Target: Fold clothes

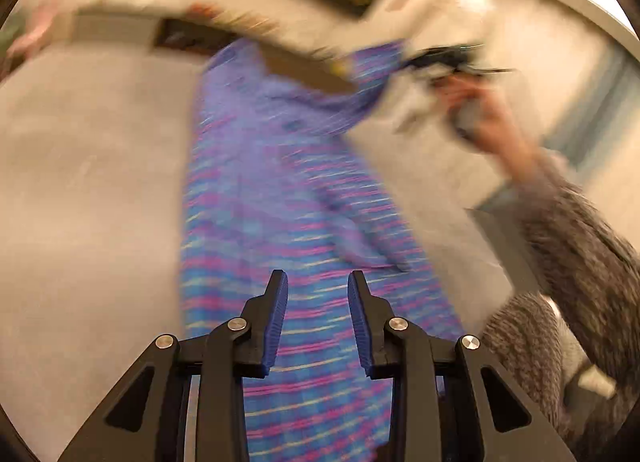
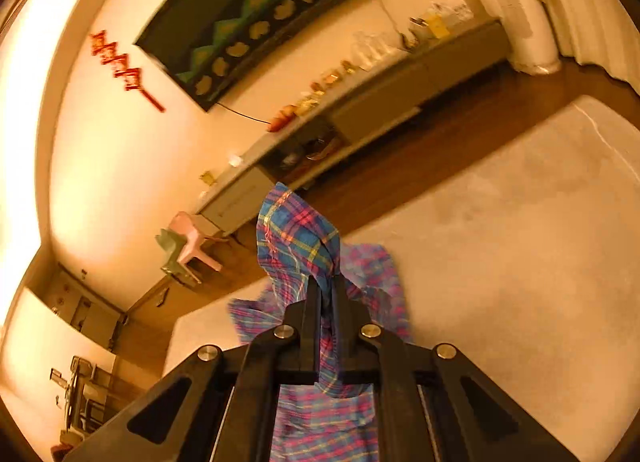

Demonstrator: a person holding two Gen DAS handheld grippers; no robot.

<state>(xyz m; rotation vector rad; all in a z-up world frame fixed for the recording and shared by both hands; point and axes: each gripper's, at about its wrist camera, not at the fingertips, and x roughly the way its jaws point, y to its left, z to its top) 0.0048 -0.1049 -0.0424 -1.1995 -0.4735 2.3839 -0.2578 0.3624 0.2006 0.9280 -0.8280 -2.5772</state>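
A blue, pink and yellow plaid garment hangs stretched over a pale grey surface. My left gripper is open and empty, with the plaid cloth behind its blue pads. In the left wrist view my right gripper shows blurred at upper right, holding the far end of the garment up. In the right wrist view my right gripper is shut on a bunched fold of the plaid garment, which sticks up past the fingertips and hangs below.
The pale surface spreads wide on the right. A long grey sideboard with small items stands along the wall. A dark wall hanging is above it. A pink stool stands on the wooden floor.
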